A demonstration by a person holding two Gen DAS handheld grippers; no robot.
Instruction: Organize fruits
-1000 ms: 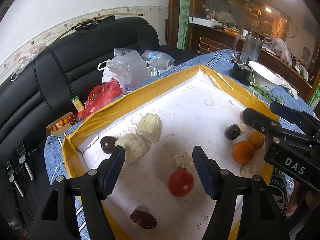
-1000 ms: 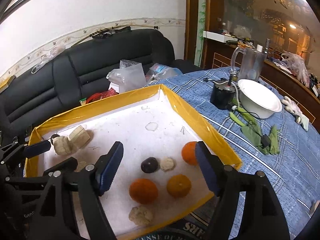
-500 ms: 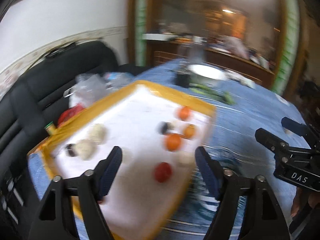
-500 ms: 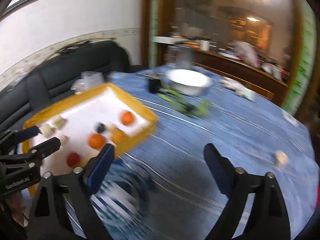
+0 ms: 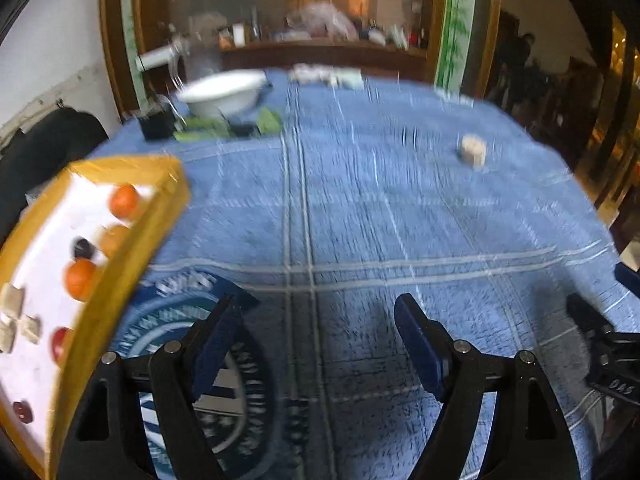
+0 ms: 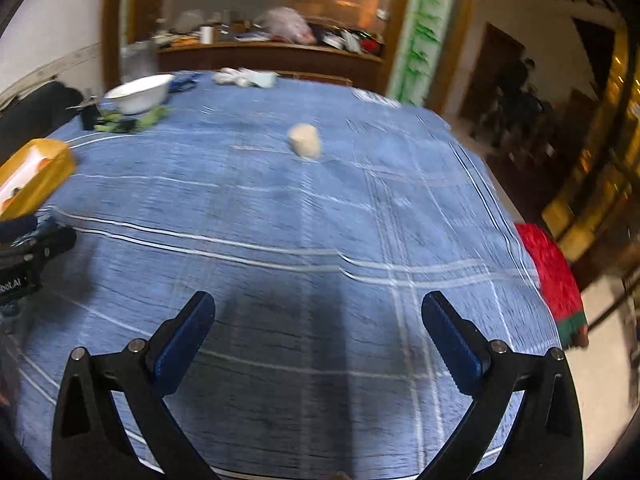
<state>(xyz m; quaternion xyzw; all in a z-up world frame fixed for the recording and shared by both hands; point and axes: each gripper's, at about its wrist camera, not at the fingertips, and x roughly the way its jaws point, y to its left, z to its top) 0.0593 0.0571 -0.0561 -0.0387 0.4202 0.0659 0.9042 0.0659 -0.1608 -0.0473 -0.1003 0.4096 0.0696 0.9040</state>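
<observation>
Both grippers, left gripper (image 5: 316,330) and right gripper (image 6: 318,326), jaws apart, empty over bare blue tablecloth (image 6: 280,220). Fruits in yellow-rimmed tray (image 5: 120,276), cut off left; pale netted fruit (image 6: 305,141) alone mid-table, blurred.

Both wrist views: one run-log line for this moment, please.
left gripper: open, empty | right gripper: open, empty | pale foam-wrapped fruit: alone on blue cloth | yellow-rimmed white tray: left, oranges inside | frames blurred
</observation>
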